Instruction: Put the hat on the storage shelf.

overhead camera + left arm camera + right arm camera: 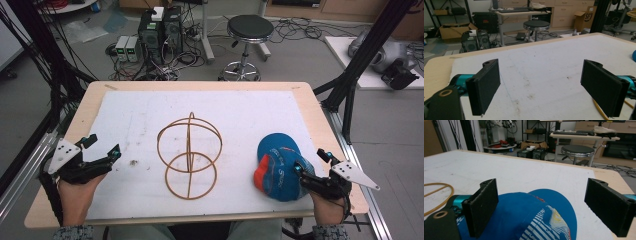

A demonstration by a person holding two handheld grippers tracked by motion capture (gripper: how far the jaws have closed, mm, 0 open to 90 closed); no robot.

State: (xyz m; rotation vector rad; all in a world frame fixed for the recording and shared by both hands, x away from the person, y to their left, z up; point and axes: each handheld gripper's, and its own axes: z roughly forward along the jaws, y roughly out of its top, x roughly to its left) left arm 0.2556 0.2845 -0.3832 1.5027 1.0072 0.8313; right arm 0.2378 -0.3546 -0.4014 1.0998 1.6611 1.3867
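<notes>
With jaws spread wide, the right gripper (306,170) hovers over the blue cap (278,166) lying at the tabletop's (200,86) right; it should lower squarely and pinch the crown fabric firmly.

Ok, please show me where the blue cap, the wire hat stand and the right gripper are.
blue cap (278,167): high view, on its blue crown.
wire hat stand (190,183): high view, on its lower ring.
right gripper (541,207): right gripper view, midway between its open fingertips, above the cap.
</notes>
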